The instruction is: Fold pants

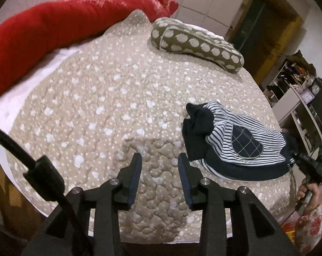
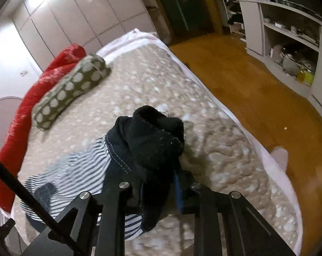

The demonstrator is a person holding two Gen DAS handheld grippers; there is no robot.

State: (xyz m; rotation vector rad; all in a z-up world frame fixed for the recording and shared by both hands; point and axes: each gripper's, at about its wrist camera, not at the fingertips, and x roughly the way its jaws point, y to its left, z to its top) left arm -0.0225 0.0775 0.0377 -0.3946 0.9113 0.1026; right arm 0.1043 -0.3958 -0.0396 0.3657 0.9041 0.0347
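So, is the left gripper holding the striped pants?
No, the left gripper has nothing between its fingers, and the striped pants lie apart on the quilt.

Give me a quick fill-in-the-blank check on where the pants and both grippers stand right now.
1. The right gripper is closed on the dark cuff of the ____.
2. The left gripper holds ____.
3. The pants lie on the ____.
4. The dotted pillow lies beside a long ____ cushion.

Missing: pants; nothing; bed; red
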